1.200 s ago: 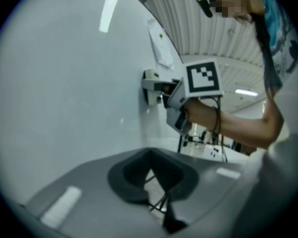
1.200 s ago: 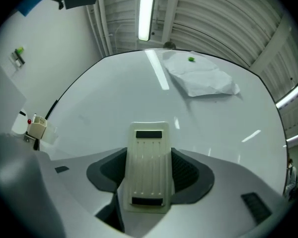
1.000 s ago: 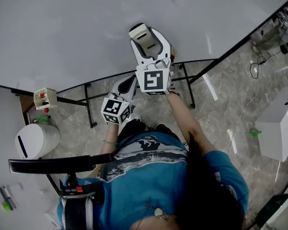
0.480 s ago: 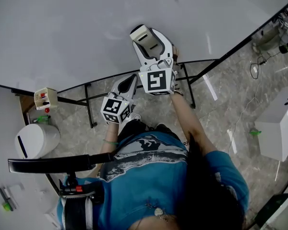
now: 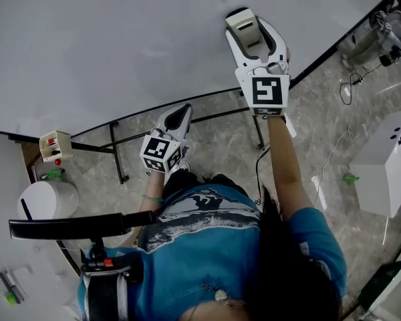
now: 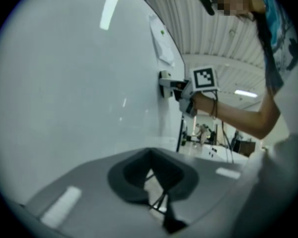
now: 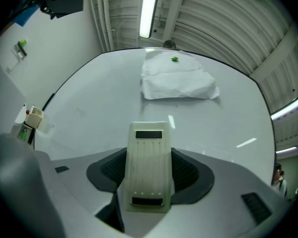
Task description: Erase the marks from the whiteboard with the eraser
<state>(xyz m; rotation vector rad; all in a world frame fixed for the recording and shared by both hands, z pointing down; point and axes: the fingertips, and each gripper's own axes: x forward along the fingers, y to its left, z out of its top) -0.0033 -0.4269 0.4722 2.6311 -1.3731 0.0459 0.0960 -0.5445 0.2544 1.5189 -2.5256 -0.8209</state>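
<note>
Gripping the eraser (image 7: 148,148), right hand-held gripper (image 7: 150,175) holds it end-on to whiteboard (image 7: 89,113); left hand-held gripper (image 6: 151,175) closed.

whiteboard (image 5: 87,45): plain white
eraser (image 7: 148,165): cream — two black strips
right gripper (image 5: 250,32): white, dark grey pads (image 7: 188,172)
marker cube (image 5: 267,91): black-and-white squares
shirt (image 5: 207,246): teal, grey print

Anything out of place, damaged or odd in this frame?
Nothing serious. The right gripper holds the eraser against the whiteboard, which shows no visible marks. The one untidy thing is a crumpled white sheet stuck on the board beyond the eraser.
</note>
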